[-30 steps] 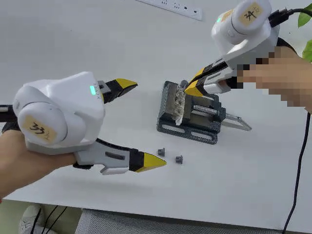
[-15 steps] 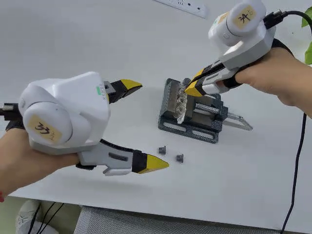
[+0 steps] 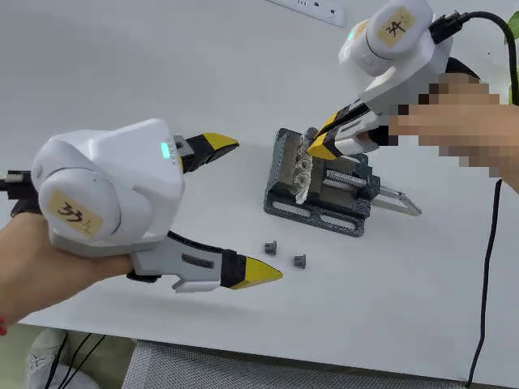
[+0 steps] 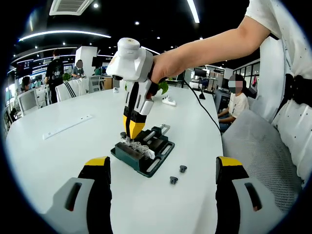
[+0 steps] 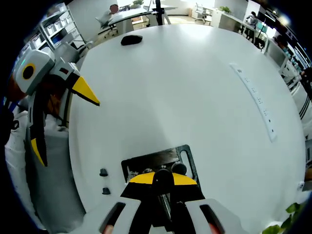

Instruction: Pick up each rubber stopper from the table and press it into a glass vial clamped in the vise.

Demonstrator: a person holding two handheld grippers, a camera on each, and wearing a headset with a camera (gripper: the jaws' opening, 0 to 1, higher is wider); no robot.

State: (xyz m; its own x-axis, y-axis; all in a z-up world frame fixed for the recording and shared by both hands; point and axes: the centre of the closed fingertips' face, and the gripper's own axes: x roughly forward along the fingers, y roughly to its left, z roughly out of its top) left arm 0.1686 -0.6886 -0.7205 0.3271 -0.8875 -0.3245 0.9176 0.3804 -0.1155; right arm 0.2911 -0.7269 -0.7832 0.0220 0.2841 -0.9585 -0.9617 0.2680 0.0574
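A dark vise (image 3: 323,212) stands mid-table with clear glass vials (image 3: 300,172) clamped in it. My right gripper (image 3: 322,147) points down at the vials' far end and is shut on a dark rubber stopper (image 5: 163,174), just above the vise (image 5: 155,160). A second stopper (image 5: 179,168) sits beside it, on a vial. Two loose stoppers (image 3: 270,249) (image 3: 299,261) lie on the table in front of the vise. My left gripper (image 3: 242,208) hovers open to the left of them, holding nothing. The left gripper view shows the vise (image 4: 157,155), the right gripper (image 4: 132,129) and both loose stoppers (image 4: 183,168) (image 4: 173,180).
A white power strip (image 3: 312,10) lies at the table's far edge. A black cable (image 3: 489,275) runs down the right side. The table's front edge (image 3: 243,344) is close below my left gripper. People sit in the background (image 4: 236,100).
The right gripper has stayed at the vials' far end, with its body shifted slightly left. The left gripper has held its place, open.
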